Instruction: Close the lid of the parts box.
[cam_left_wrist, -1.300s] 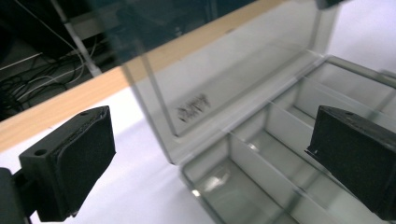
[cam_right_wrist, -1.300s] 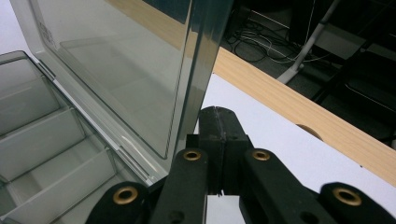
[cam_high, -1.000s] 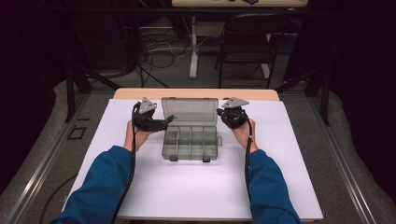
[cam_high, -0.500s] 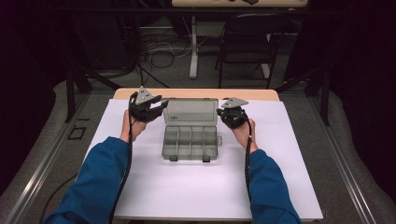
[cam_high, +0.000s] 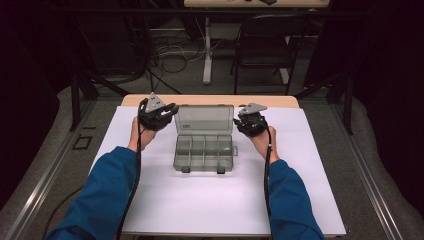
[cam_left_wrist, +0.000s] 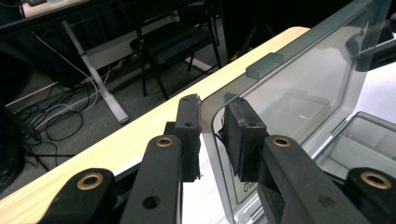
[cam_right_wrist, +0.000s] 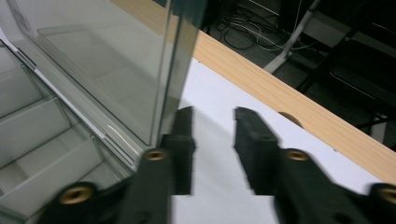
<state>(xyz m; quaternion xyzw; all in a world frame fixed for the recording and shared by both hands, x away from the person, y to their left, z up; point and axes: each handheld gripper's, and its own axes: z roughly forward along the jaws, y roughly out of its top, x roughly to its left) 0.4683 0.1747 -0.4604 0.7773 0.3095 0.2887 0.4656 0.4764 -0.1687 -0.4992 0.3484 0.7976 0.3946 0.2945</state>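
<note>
A clear grey plastic compartment box (cam_high: 204, 152) lies in the middle of the white table top (cam_high: 210, 200), its lid (cam_high: 204, 119) standing up at the far side. My left gripper (cam_high: 171, 112) is at the lid's upper left corner. In the left gripper view its jaws (cam_left_wrist: 212, 101) have just been closing, and the pads (cam_left_wrist: 189, 135) now press on the lid's rim (cam_left_wrist: 280, 93). My right gripper (cam_high: 240, 123) sits by the lid's right edge. Its jaws (cam_right_wrist: 215, 112) have just been opening, with bare table between them and the lid's edge (cam_right_wrist: 180, 60) just outside the left finger.
A wooden strip (cam_high: 210, 100) runs along the table's far edge. Beyond it on the floor are a black chair (cam_high: 265, 35), a white desk leg (cam_high: 206, 50) and loose cables (cam_high: 175, 50). Blue sleeves (cam_high: 100, 200) come in from the near edge.
The left gripper has moved from beside the box up to the lid's top left corner and closed on it. The right hand has stayed in place.
</note>
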